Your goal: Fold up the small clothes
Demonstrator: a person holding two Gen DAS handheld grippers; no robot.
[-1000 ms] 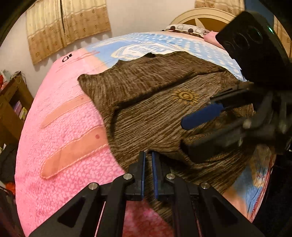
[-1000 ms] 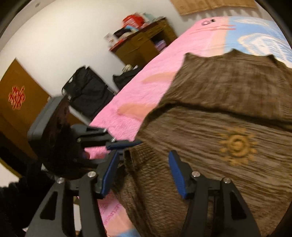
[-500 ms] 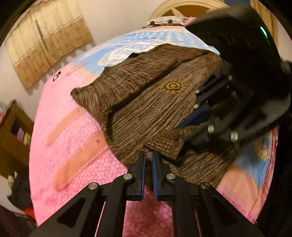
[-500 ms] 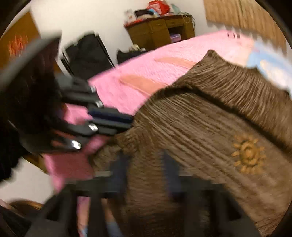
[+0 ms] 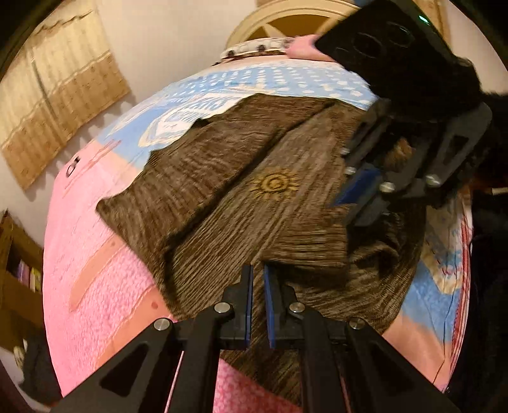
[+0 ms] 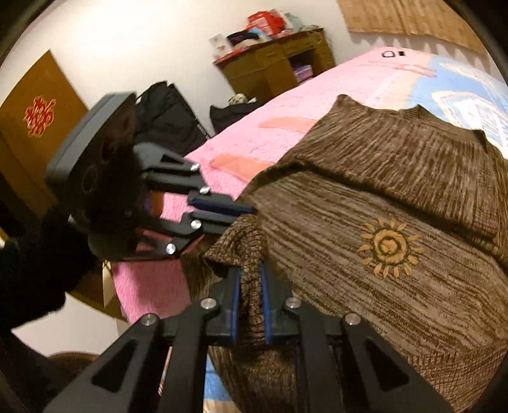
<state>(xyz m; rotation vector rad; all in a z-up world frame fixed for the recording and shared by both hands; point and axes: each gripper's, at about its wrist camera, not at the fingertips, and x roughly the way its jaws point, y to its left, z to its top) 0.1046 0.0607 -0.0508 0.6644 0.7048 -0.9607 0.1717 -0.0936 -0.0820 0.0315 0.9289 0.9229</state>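
The brown top (image 6: 365, 203) lies spread on the bed (image 6: 285, 104), one side already folded over the middle, a sun motif (image 6: 387, 247) facing up. The right tool (image 6: 250, 279) is closing, its blue pads pinching a bunched piece of the near hem. The left tool (image 5: 256, 279) is narrow, nearly shut; from the right wrist view its tips meet the same hem at about 10 o'clock, and it seems to hold that edge, though the cloth between its pads cannot be made out. To do this fold well, both tools should lift the hem together, keep it taut between them so the knit does not sag, carry it toward 12 o'clock over the motif, and lay it down square to the folded side before letting go. A grip that takes only one layer would drag the top askew. The bed has a soft quilt in pink and blue, which may creep under a pull. Beyond it stand a wooden desk (image 6: 276, 66) with clutter, a dark rack of clothes (image 6: 165, 120), a headboard (image 5: 285, 22) and pale curtains (image 5: 54, 104).
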